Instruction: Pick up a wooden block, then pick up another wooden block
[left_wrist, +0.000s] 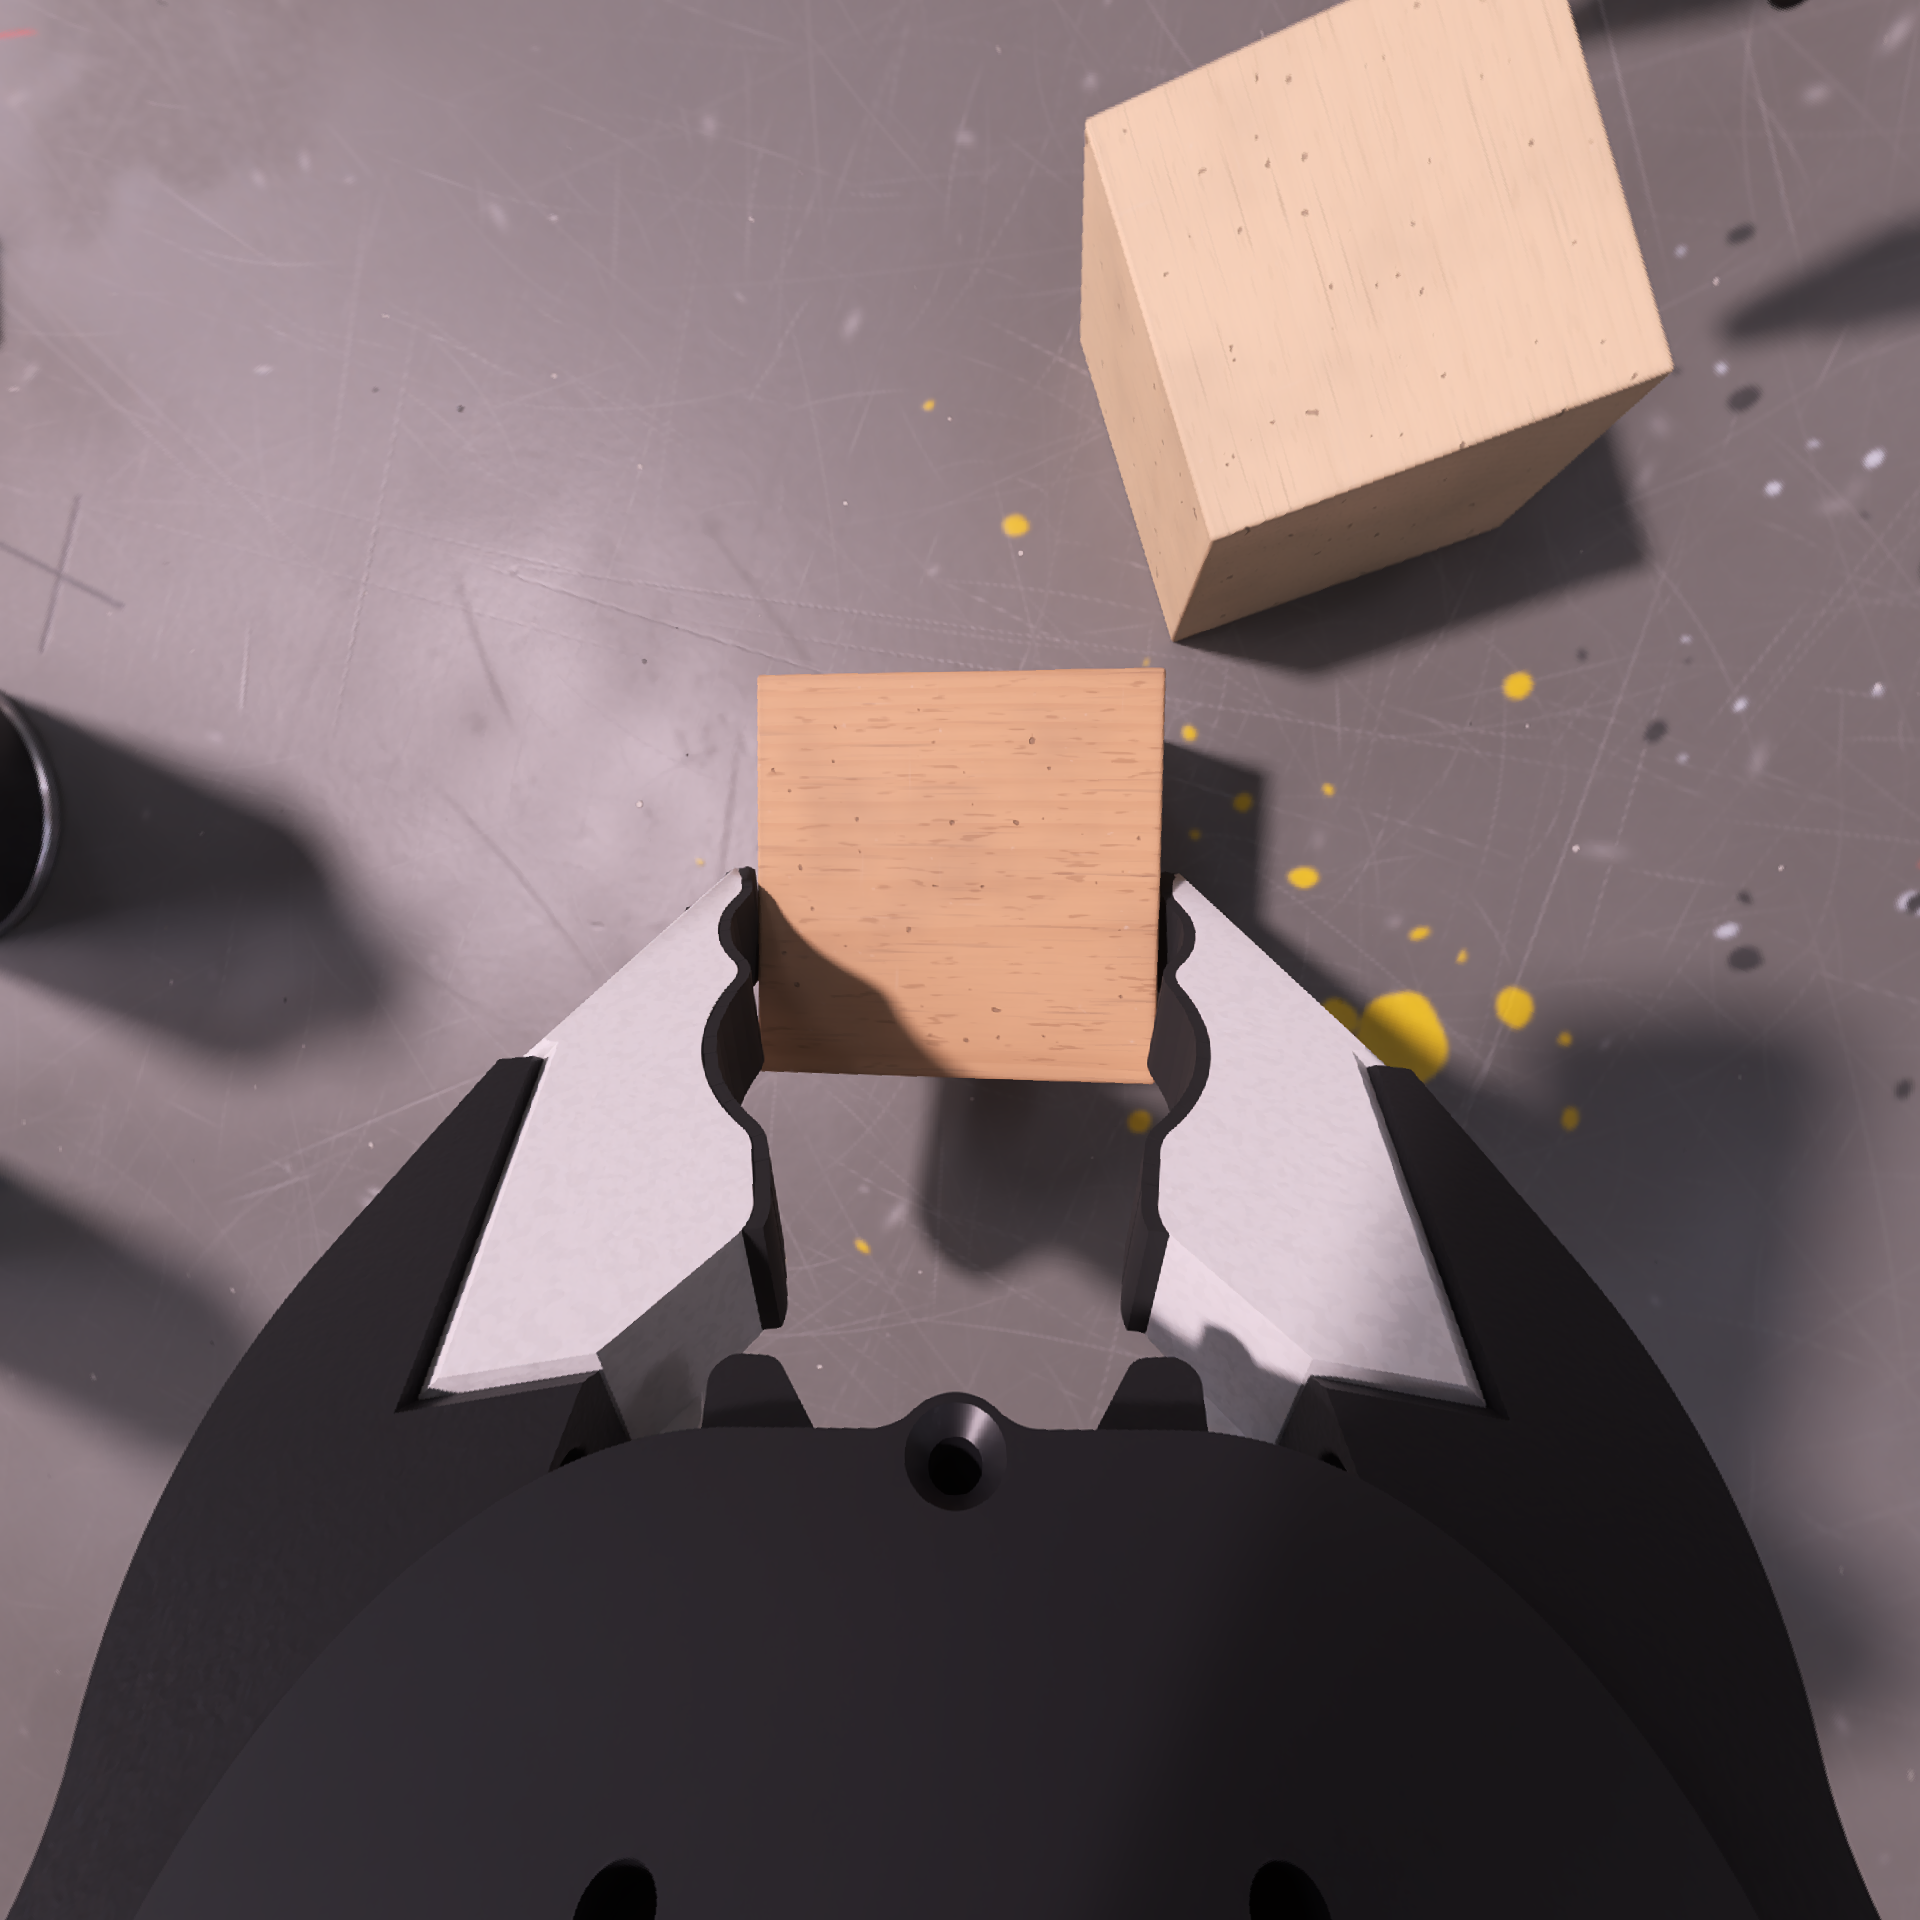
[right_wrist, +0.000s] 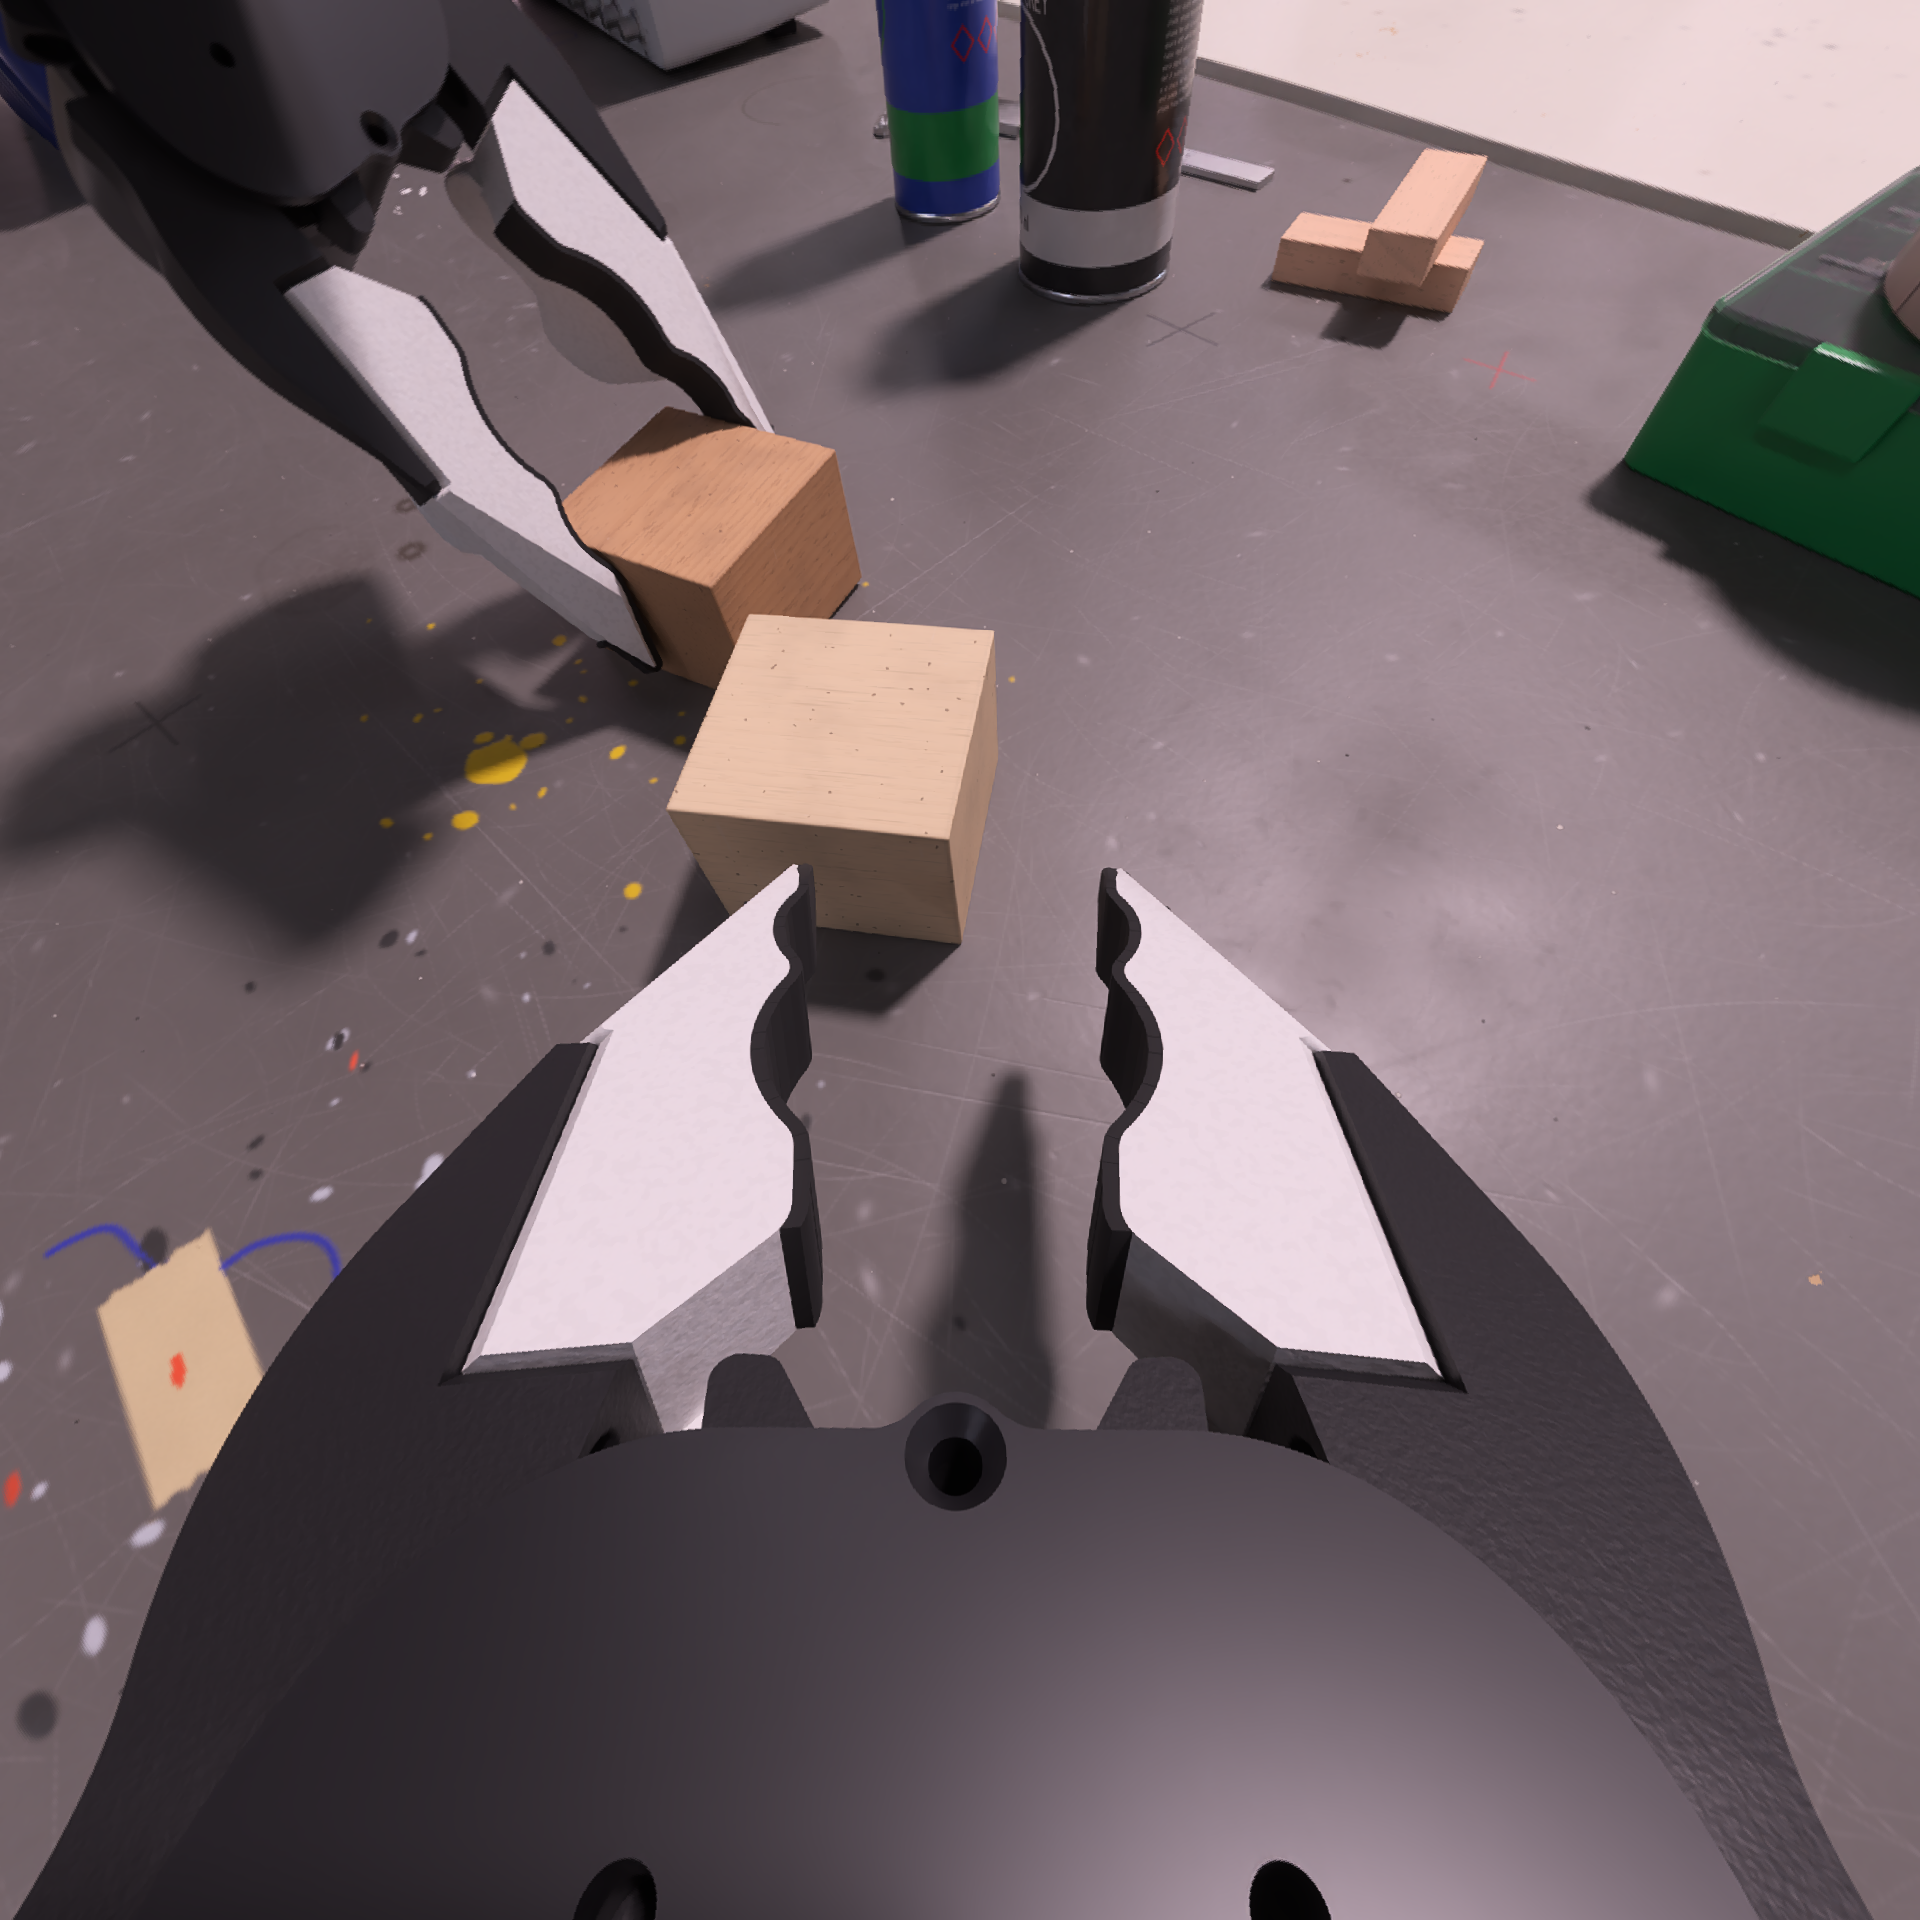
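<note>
A brown wooden block (left_wrist: 956, 873) sits between the fingers of my left gripper (left_wrist: 961, 883), whose pads touch its two sides. I cannot tell whether it is off the grey table. The right wrist view also shows the brown block (right_wrist: 727, 520) in the left gripper (right_wrist: 701, 538). A paler, larger wooden block (left_wrist: 1361, 312) stands on the table just beyond it to the right. My right gripper (right_wrist: 954, 873) is open and empty, with its tips just in front of the pale block (right_wrist: 842, 748).
A blue spray can (right_wrist: 940, 104) and a black one (right_wrist: 1101, 145) stand at the back. Crossed wooden pieces (right_wrist: 1382, 234) lie to their right. A green case (right_wrist: 1797, 416) is at the right edge. A taped paper scrap (right_wrist: 177, 1361) lies near left. Another black can (left_wrist: 21, 821) is at the left.
</note>
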